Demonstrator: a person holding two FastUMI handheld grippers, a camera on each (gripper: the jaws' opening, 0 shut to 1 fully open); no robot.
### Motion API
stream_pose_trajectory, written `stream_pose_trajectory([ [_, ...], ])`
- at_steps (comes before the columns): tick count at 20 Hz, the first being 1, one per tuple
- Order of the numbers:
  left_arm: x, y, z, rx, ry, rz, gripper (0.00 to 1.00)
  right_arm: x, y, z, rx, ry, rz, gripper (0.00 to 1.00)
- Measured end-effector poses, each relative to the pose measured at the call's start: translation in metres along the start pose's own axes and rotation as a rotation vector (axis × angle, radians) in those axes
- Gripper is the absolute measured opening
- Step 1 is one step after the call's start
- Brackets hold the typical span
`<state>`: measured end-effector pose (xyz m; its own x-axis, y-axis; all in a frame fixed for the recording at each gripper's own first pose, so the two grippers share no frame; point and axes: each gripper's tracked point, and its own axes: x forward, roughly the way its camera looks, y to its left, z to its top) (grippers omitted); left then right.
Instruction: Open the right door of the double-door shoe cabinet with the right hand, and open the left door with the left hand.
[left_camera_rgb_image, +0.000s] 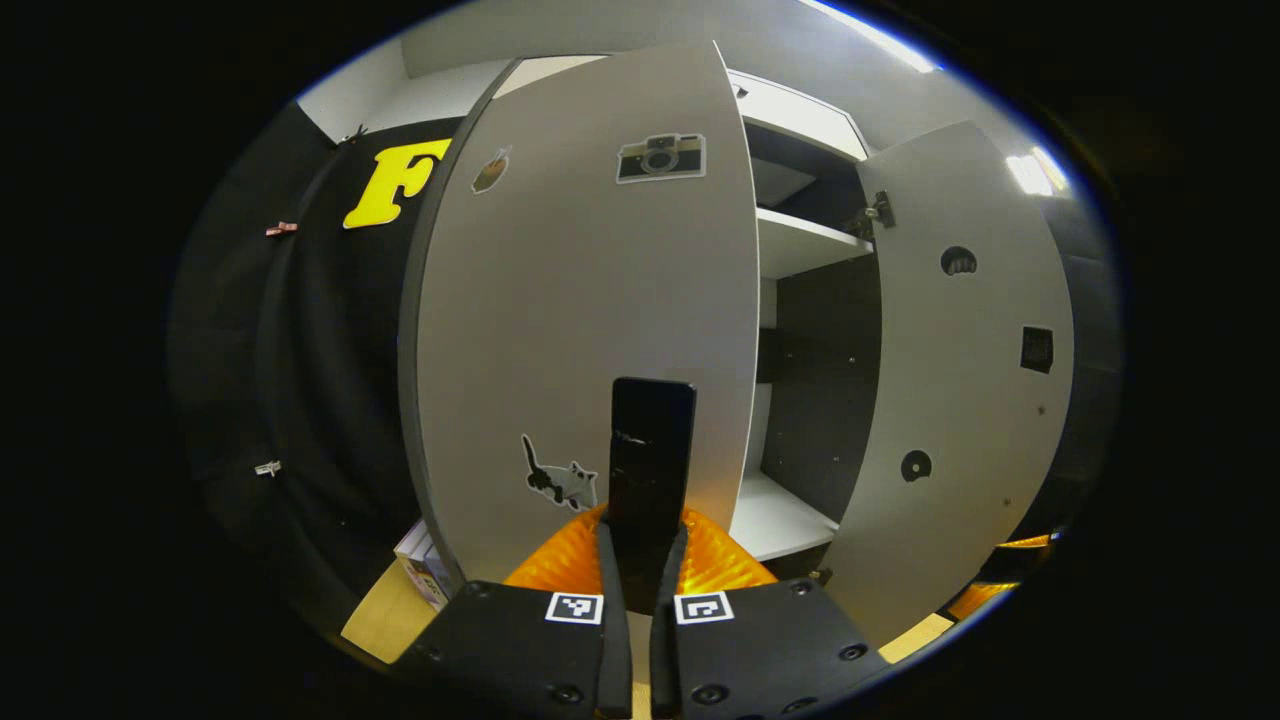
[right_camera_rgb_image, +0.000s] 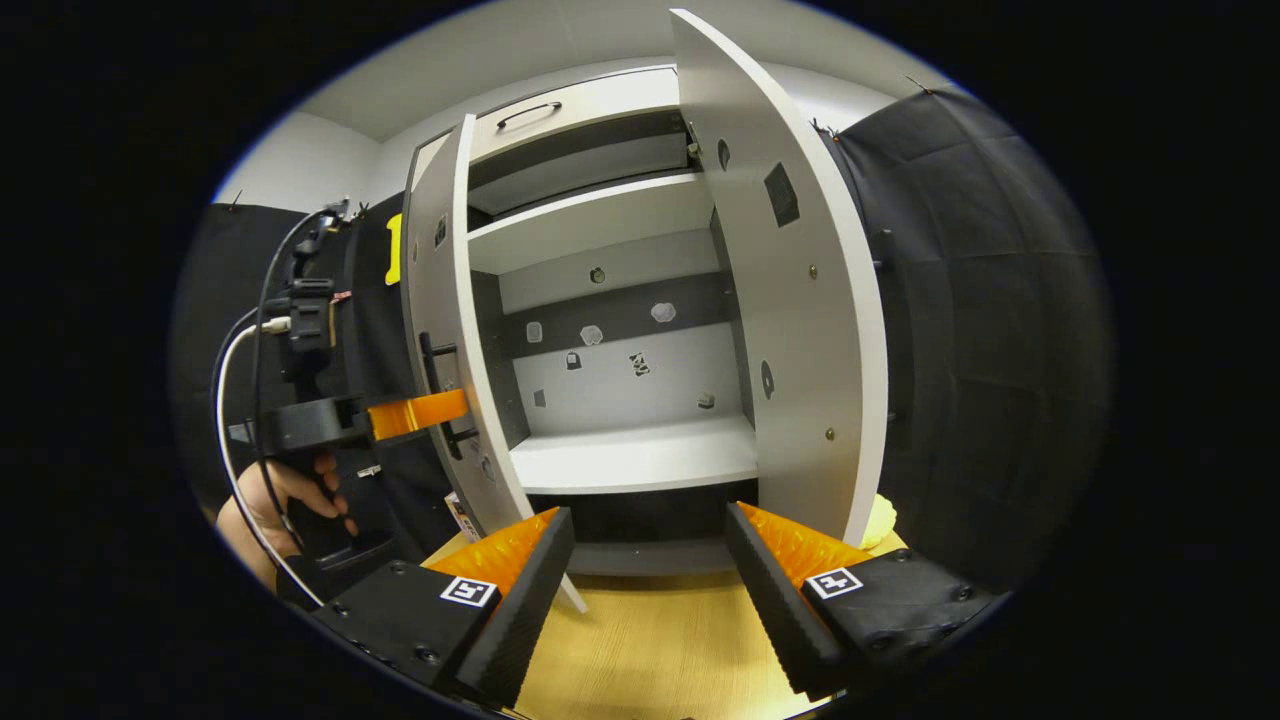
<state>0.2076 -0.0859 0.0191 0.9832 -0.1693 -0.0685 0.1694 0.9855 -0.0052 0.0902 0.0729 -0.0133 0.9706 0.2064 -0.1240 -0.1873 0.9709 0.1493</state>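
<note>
The left door (left_camera_rgb_image: 580, 300), pale grey with camera and cat stickers, stands partly open. My left gripper (left_camera_rgb_image: 645, 540) is shut on its upright black handle (left_camera_rgb_image: 652, 440). The right door (left_camera_rgb_image: 960, 380) is swung wide, its inner face toward me. In the right gripper view the shoe cabinet's shelves (right_camera_rgb_image: 630, 455) lie bare between the left door (right_camera_rgb_image: 445, 330) and the right door (right_camera_rgb_image: 800, 330). My right gripper (right_camera_rgb_image: 650, 590) is open and holds nothing, low in front of the cabinet and apart from the right door. The left gripper (right_camera_rgb_image: 410, 415), held by a hand (right_camera_rgb_image: 285, 500), grips the handle (right_camera_rgb_image: 440, 390).
A drawer with a handle (right_camera_rgb_image: 530, 110) sits above the doors. The wooden surface (right_camera_rgb_image: 650, 640) runs in front of the cabinet. A small box (left_camera_rgb_image: 425, 570) stands by the left door's foot. A pale yellow thing (right_camera_rgb_image: 882, 520) lies behind the right door. Black cloth hangs on both sides.
</note>
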Motion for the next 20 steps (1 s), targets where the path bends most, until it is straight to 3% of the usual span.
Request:
stream_pose_trajectory([
  [13, -0.025, 0.037, 0.001, 0.001, -0.005, 0.014, 0.11, 0.001, -0.005, -0.002, -0.023, -0.017, -0.105, 0.97],
  [17, -0.054, 0.082, 0.001, 0.081, -0.018, 0.068, 0.09, -0.006, -0.002, -0.011, -0.030, 0.008, -0.112, 0.96],
  [20, -0.062, 0.116, 0.002, 0.080, -0.032, 0.138, 0.10, -0.007, 0.001, -0.016, -0.027, 0.024, -0.112, 0.96],
])
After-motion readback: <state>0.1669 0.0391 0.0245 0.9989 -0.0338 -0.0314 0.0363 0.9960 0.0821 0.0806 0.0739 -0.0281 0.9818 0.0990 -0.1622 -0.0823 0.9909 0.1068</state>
